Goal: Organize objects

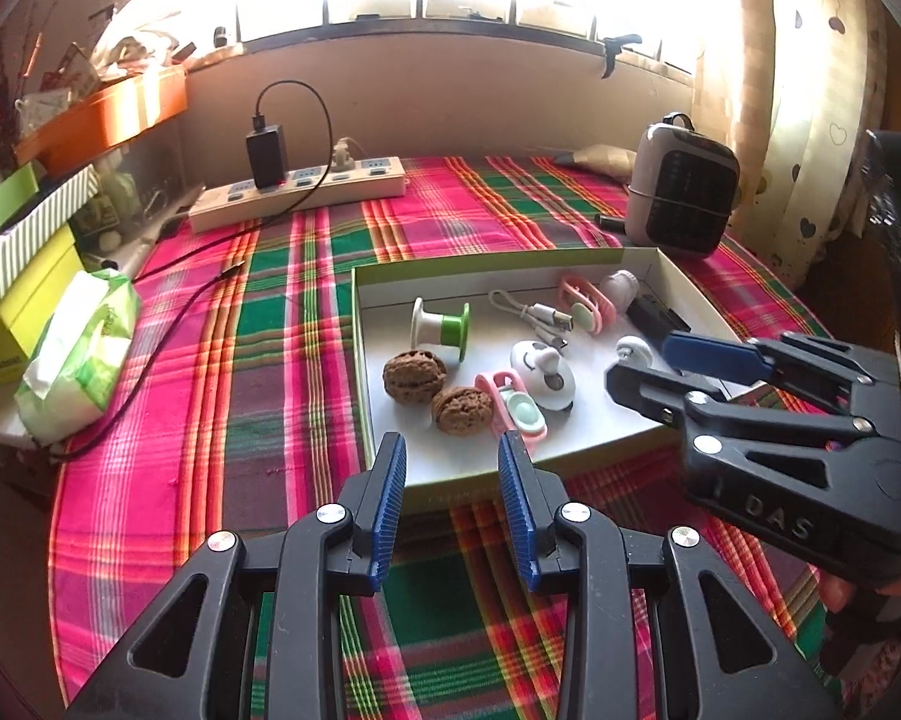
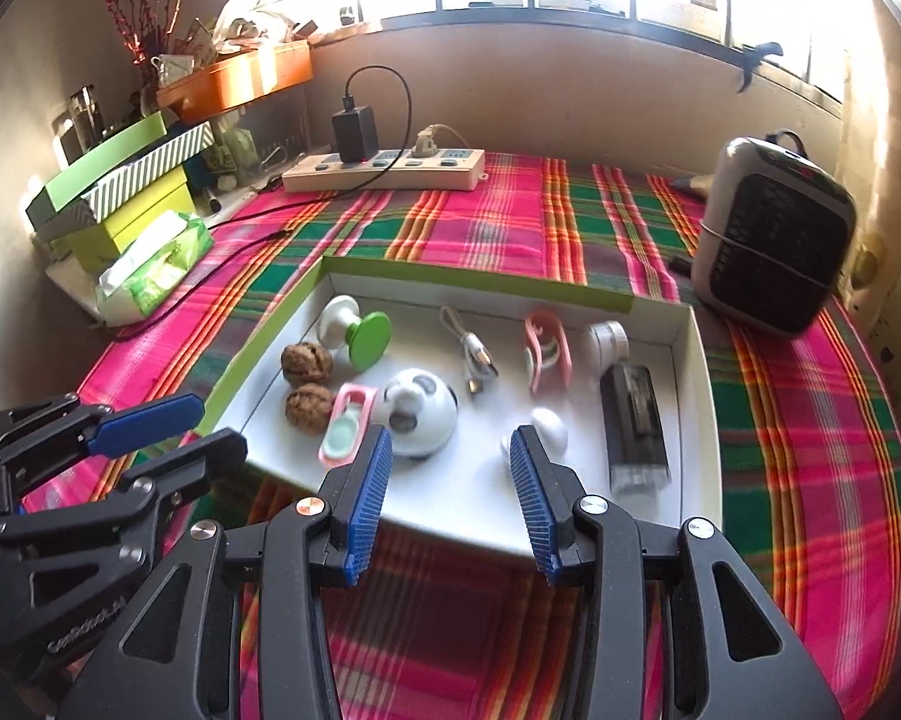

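A shallow white box lid with a green rim (image 1: 498, 255) lies on the plaid cloth. In it are two walnuts (image 1: 414, 375), a green and white spool (image 1: 441, 327), a short cable (image 1: 534, 315), pink clips (image 1: 585, 303), a white panda-faced gadget (image 1: 540, 369), a small white round piece (image 2: 549, 429) and a black device (image 2: 636, 420). My left gripper (image 1: 452, 450) hovers open over the lid's near edge, nothing between its pads. My right gripper (image 2: 450, 444) also stands open and empty, just short of the panda gadget (image 2: 420, 411) and the round piece.
A power strip (image 1: 297, 192) with a black charger sits at the back; its cable (image 1: 168, 324) trails across the cloth. A small heater (image 1: 681, 195) stands at the back right. A tissue pack (image 1: 81, 348) and stacked boxes (image 1: 18, 276) crowd the left edge.
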